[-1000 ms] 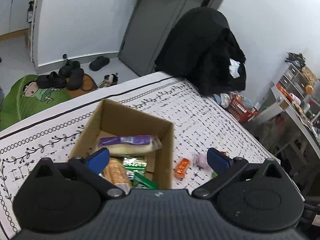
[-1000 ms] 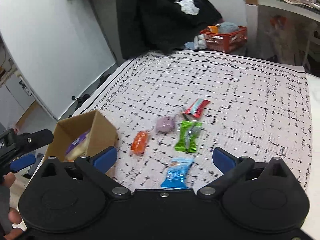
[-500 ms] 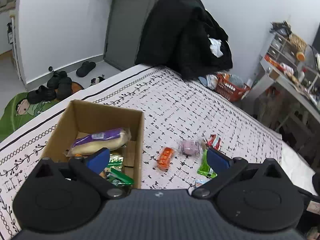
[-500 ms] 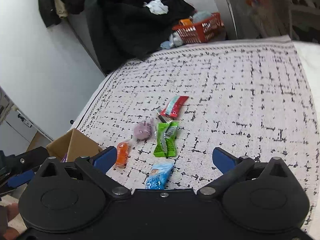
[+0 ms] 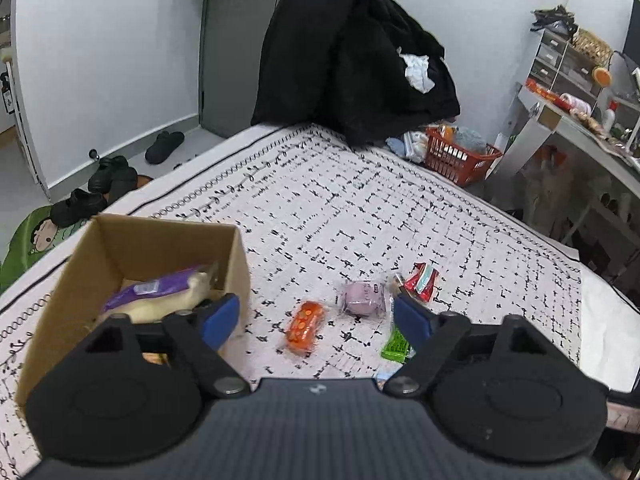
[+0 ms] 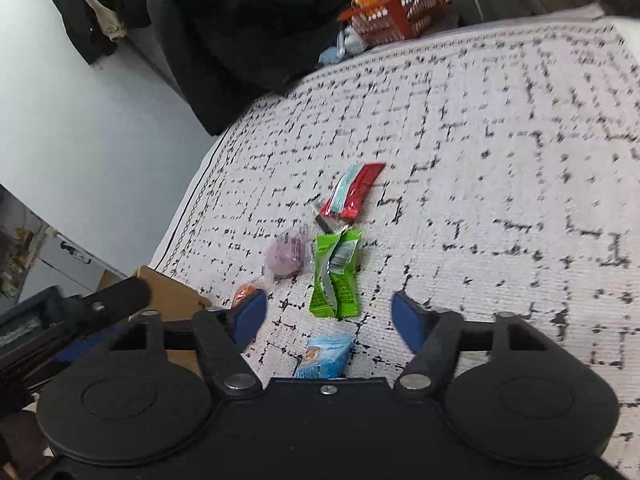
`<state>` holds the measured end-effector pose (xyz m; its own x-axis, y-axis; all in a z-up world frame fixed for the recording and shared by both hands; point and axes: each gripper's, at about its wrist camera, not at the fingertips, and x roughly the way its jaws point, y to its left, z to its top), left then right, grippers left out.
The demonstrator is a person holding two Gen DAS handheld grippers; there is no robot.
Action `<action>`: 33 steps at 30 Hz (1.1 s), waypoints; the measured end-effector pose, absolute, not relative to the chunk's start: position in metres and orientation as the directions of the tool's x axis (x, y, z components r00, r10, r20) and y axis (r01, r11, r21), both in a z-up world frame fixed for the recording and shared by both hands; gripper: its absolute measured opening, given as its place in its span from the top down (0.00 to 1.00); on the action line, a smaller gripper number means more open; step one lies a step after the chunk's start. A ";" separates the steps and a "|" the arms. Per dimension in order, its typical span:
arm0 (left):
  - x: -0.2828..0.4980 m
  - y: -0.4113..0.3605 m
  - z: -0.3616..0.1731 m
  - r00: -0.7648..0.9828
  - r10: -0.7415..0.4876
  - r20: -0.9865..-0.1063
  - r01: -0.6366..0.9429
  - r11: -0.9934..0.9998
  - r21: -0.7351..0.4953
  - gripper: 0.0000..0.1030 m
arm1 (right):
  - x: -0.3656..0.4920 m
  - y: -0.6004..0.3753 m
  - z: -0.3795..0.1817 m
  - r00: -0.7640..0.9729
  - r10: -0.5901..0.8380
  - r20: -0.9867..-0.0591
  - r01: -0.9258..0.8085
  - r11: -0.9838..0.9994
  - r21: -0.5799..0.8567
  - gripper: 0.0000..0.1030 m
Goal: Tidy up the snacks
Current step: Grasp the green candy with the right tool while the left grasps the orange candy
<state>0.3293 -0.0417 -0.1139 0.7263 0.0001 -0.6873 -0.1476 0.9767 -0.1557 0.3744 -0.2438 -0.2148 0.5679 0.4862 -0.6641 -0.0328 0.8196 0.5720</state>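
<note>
A cardboard box [image 5: 120, 248] stands on the patterned cloth [image 5: 340, 220] at the left and holds a purple-and-cream packet [image 5: 160, 294]. Loose snacks lie to its right: an orange packet [image 5: 305, 327], a mauve round snack [image 5: 363, 298], a red packet [image 5: 421, 281] and a green packet [image 5: 396, 346]. My left gripper [image 5: 316, 318] is open and empty above the orange packet. My right gripper [image 6: 329, 318] is open and empty above the green packet [image 6: 336, 272], with a blue packet [image 6: 326, 354] under it. The mauve snack [image 6: 286, 256], red packet [image 6: 352, 194] and box corner [image 6: 172, 296] show there too.
A black coat [image 5: 352, 52] is piled at the far edge of the surface. An orange basket [image 5: 460, 156] and a cluttered shelf [image 5: 576, 92] stand at the right. Shoes [image 5: 112, 176] and a green mat [image 5: 32, 236] lie on the floor at the left.
Both views have swung right, from the box toward the loose snacks. The right gripper has come closer to the green and blue packets. Both grippers stay open.
</note>
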 end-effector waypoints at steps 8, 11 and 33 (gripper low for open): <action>0.356 -0.061 -0.138 0.687 -0.001 -0.726 -0.151 0.978 -0.145 0.39 | 0.402 -0.242 -0.230 0.527 0.527 -0.667 -0.054 0.804 0.592 0.54; 0.365 -0.067 -0.147 0.677 0.001 -0.736 -0.154 0.978 -0.140 0.41 | 0.410 -0.236 -0.236 0.507 0.527 -0.682 -0.075 0.815 0.574 0.58; 0.404 -0.066 -0.206 0.604 0.128 -0.787 -0.240 0.971 -0.027 0.56 | 0.414 -0.248 -0.235 0.515 0.493 -0.701 -0.050 0.834 0.550 0.78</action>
<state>0.4040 -0.0661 -0.2064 0.6043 0.1275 -0.7865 -0.2396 0.9705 -0.0268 0.4137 -0.2478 -0.2349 0.5153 0.4931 -0.7009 -0.0496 0.8337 0.5501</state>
